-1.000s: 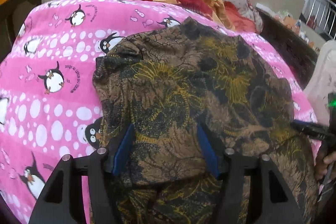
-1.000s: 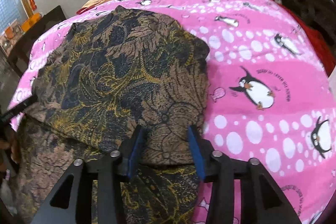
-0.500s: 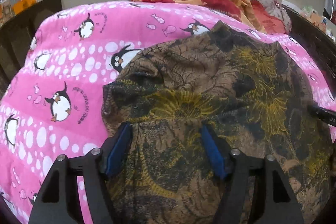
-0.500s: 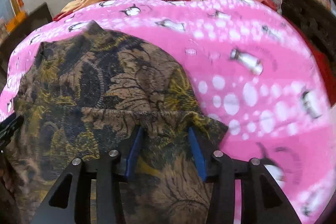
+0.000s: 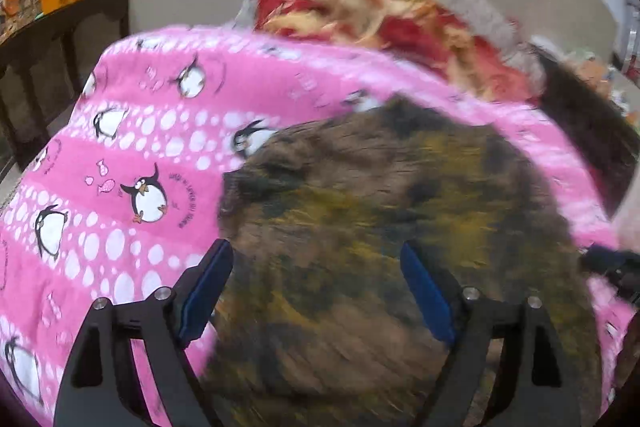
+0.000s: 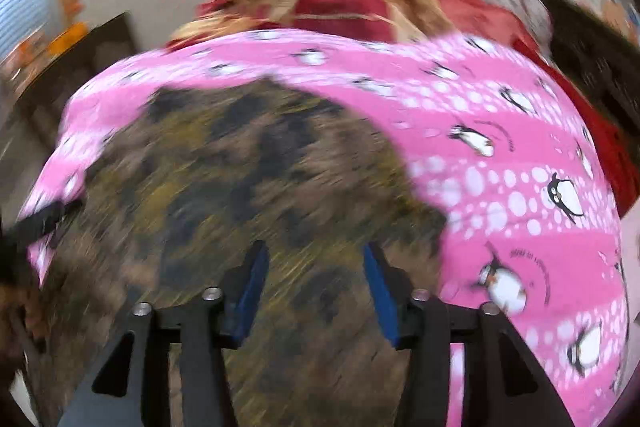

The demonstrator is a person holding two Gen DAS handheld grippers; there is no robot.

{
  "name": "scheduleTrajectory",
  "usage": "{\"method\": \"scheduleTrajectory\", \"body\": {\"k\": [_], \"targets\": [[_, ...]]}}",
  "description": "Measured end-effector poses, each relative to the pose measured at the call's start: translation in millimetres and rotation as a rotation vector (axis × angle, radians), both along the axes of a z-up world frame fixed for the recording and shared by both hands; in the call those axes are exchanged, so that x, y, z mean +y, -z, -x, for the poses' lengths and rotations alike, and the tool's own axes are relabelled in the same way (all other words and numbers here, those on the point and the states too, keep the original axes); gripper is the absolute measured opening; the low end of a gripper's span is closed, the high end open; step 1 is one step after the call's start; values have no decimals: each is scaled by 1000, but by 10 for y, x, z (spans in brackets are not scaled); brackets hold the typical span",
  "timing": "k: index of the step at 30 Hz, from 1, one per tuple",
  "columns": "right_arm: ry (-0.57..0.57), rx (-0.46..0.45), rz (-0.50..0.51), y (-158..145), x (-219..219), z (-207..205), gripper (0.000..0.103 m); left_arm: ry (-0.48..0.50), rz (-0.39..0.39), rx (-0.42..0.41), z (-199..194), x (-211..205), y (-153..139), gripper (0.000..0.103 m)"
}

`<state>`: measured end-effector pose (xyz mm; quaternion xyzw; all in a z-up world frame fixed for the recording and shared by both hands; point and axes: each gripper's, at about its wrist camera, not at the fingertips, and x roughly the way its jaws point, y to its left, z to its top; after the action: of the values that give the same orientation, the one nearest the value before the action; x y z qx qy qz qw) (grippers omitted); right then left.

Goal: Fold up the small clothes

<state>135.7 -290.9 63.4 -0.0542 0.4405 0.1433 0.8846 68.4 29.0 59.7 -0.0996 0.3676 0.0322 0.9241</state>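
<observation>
Your left gripper (image 5: 316, 287) and right gripper (image 6: 312, 287) have just been opening; both jaws stand apart, pressing nothing, above the brown patterned garment (image 5: 380, 227), which lies folded on the pink penguin blanket (image 5: 132, 147). This fold looks released; next, pick 2 edges for another fold.

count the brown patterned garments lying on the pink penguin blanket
1. The brown patterned garment lies on the pink penguin blanket, under both claws, with bare blanket to either side. Anything beneath it would be hidden.
</observation>
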Motion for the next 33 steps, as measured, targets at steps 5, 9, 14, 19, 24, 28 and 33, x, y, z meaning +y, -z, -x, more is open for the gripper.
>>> {"method": "scheduleTrajectory", "body": {"k": [5, 9, 14, 19, 24, 28, 33], "targets": [[25, 21, -6, 449, -45, 237, 65, 119, -84, 145, 11, -274, 470, 85], [14, 45, 18, 460, 62, 209, 83, 127, -82, 112, 32, -272, 448, 88], [-84, 29, 159, 559, 361, 309, 103, 124, -95, 104, 87, -297, 455, 90], [-64, -14, 200, 544, 396, 403, 103, 131, -110, 112, 56, -327, 481, 94], [-57, -48, 294, 558, 503, 529, 103, 141, -118, 111, 35, -355, 473, 97], [-54, -1, 184, 365, 402, 556, 100, 145, -89, 100, 36, -319, 467, 97], [54, -125, 9, -76, 365, 473, 100, 147, -102, 110, 27, -351, 485, 100]]}}
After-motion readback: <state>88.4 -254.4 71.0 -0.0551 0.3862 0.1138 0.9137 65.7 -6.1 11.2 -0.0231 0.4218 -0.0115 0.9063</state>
